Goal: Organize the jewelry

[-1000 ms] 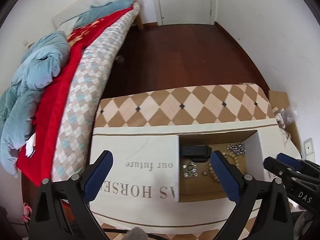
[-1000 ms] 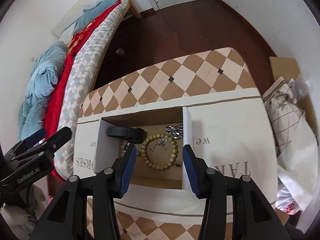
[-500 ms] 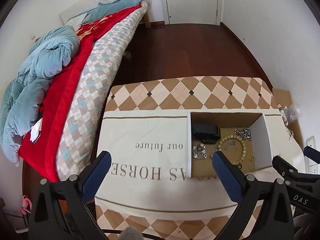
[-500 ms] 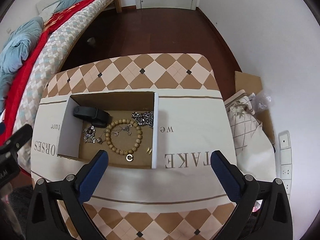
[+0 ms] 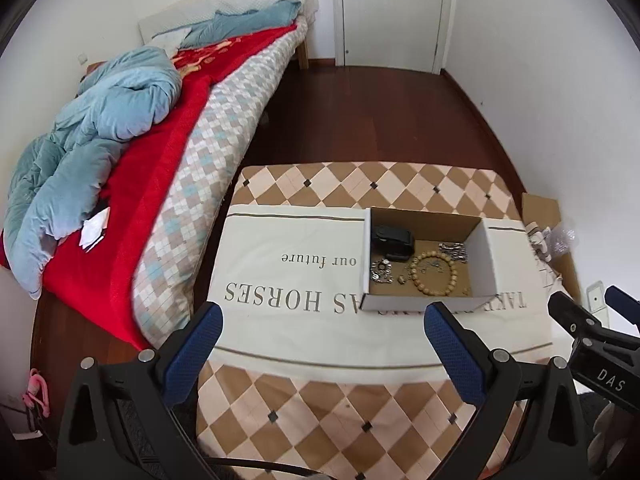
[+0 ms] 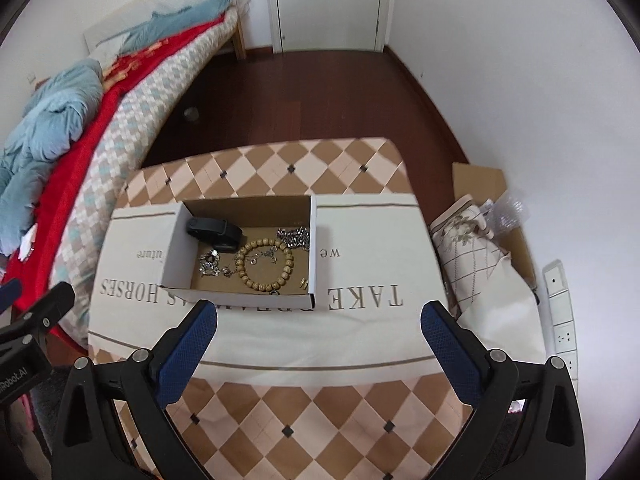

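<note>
Both tongs, left [image 5: 320, 344] and right [image 6: 319, 342], released, above desk [image 6: 320, 420]; bead bracelet [image 6: 264, 266] lies in box [image 6: 240, 300]; light, floppy, slippery beads; pinch across one strand.

Right gripper [image 6: 319, 330] is hanging wide open over the table [image 6: 304, 412], with the box [image 6: 176, 240] holding a bead bracelet [image 6: 264, 266] just ahead.

I am reading "TAKE", "HORSES" and "our future" upside down on the cream cloth [image 6: 360, 332], "DAS" on my right tongs [image 5: 592, 344], and "Robot.AI" on my left tongs [image 6: 24, 344].
</note>
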Demonstrator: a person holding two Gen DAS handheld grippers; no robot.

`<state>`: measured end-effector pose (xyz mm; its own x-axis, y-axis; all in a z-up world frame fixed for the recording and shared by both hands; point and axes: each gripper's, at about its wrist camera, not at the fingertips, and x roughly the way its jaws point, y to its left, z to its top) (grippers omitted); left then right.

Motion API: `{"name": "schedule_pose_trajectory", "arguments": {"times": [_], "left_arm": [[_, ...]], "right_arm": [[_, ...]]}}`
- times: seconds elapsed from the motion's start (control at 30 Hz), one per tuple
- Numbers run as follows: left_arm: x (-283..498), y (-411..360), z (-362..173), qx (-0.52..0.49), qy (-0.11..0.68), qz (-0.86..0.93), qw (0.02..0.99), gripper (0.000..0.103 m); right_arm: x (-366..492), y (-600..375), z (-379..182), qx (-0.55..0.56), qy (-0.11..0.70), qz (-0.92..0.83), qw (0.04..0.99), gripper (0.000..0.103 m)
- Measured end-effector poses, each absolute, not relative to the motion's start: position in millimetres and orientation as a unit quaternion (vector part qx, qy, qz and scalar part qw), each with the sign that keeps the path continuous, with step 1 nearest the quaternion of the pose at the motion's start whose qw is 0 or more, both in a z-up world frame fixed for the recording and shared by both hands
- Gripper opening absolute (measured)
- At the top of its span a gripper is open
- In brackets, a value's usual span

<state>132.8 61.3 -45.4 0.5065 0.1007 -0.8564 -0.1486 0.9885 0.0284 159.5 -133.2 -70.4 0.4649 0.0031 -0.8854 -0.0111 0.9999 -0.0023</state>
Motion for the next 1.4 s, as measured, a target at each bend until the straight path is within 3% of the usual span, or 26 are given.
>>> {"name": "schedule_pose_trajectory", "arguments": {"times": [0.67, 1.4], "left_arm": [[39, 38, 59, -0.043, 0.433, 0.025, 0.900, 0.103], [32, 37, 71, -0.057, 0.440, 0.032, 0.896, 0.103]], "right_arm": [[44, -154, 64, -0.004, 0.420, -0.005, 0.907, 0.103], [26, -151, 82, -0.013, 0.421, 0.005, 0.907, 0.103]]}}
